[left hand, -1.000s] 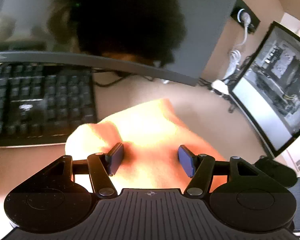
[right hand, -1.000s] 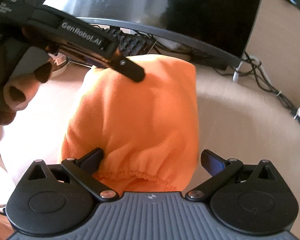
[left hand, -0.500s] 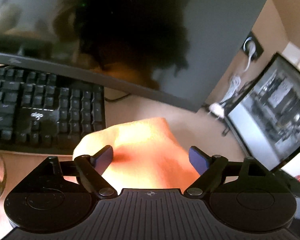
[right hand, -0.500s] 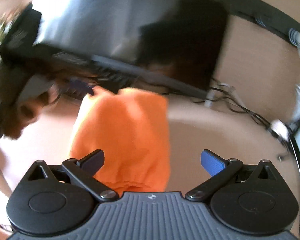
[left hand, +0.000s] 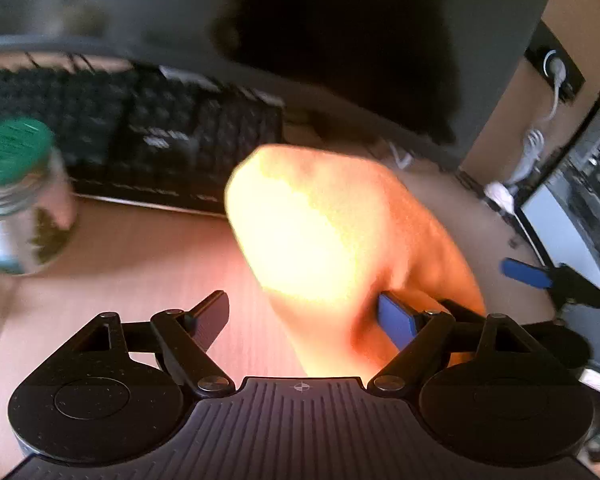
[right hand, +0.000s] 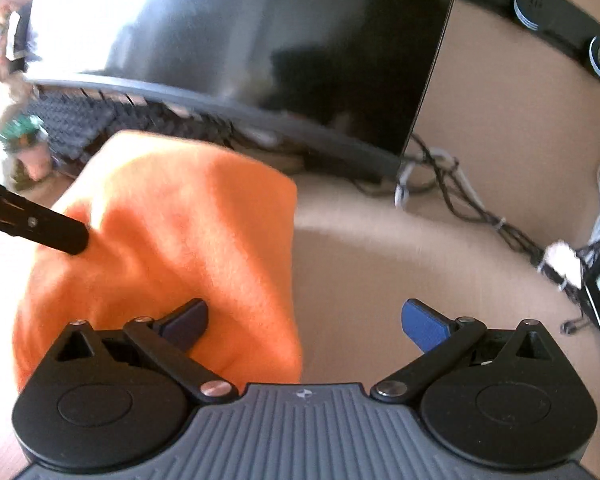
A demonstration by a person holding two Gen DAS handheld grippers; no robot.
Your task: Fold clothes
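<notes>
No writing is legible; the keyboard (left hand: 172,136) print is blurred. The orange garment (right hand: 172,240) lies bunched just in front of it. The left gripper (left hand: 304,316), jaws closing slightly, and the right gripper (right hand: 304,320) both stand wide, pinching nothing.

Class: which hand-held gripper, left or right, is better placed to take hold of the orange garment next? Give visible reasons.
Probably the left hand-held gripper: its closing jaws already straddle the orange garment. The right hand-held gripper stands open, mostly over bare desk, cloth only at one finger.
</notes>
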